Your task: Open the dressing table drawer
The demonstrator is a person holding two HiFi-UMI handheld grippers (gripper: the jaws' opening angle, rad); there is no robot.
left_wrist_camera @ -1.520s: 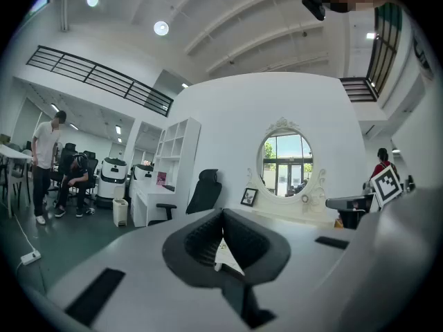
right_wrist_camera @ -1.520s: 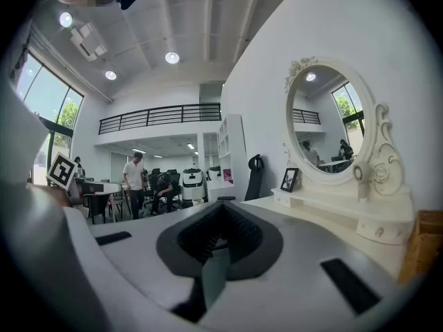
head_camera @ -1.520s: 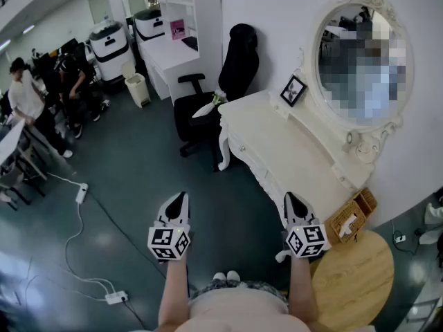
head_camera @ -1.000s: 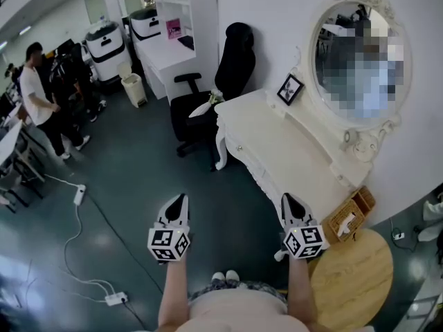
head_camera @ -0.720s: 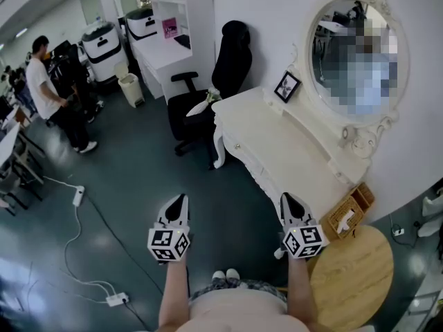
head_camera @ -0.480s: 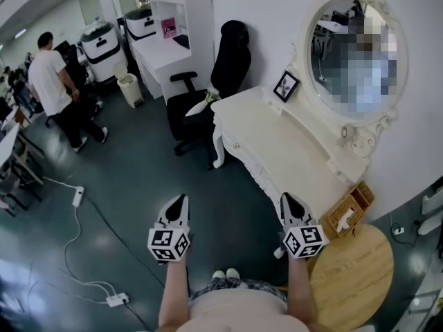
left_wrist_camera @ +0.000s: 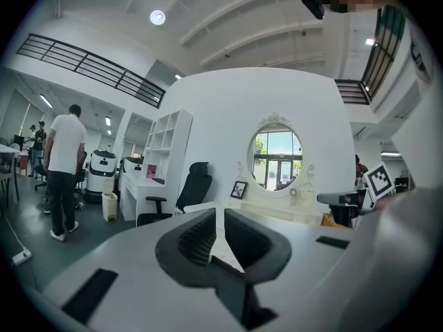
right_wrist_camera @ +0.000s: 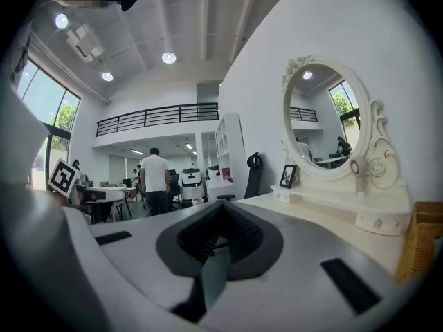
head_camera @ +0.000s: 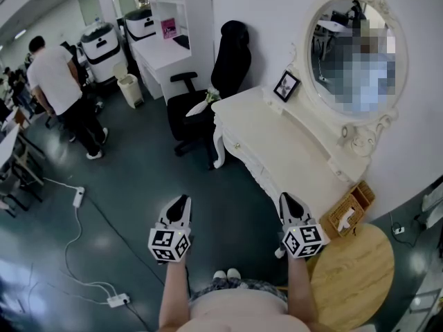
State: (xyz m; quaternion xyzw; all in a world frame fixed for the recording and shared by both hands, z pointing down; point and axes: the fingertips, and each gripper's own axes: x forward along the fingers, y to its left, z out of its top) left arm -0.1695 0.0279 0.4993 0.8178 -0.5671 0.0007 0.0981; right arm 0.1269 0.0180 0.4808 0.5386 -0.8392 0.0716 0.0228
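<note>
**Drawer ahead and to your right: the right tongs are the nearer pair**

You stand in a big open office hall on a dark grey-green floor [head_camera: 138,164], with a white wall [head_camera: 270,19] running away on your right. The dressing table [head_camera: 277,144] stands against that wall. Its long axis runs slantwise in the head view, from the far left down to the near right. The drawer front [head_camera: 243,152] therefore faces the open floor, not squarely at you.

The table's near end lies just ahead and right of your right hand. The far end, beside the black office chair [head_camera: 221,75], is well apart from both hands. The cream worktop [head_camera: 304,168] is mostly bare. It carries an oval mirror [head_camera: 353,16] at the back and a small photo frame [head_camera: 284,86] at the far corner.

A round wooden table [head_camera: 353,275] sits close by your right elbow, with a wicker basket [head_camera: 349,213] between it and the dressing table. A person [head_camera: 59,81] in a white shirt stands far off to the left, and a cable [head_camera: 76,254] trails over the floor on that side.

Both pairs of tongs are level over the open floor, touching nothing. The left tongs [head_camera: 182,203] are closed to a point and empty. The right tongs [head_camera: 285,199] are likewise closed and empty.

The one small knob [head_camera: 237,146] you can pick out sits toward the table's far end. The drawer seams are too fine to trace, so you cannot tell where the drawer ends. By my reading, you need to turn right, step in and open the right tongs for that knob.
</note>
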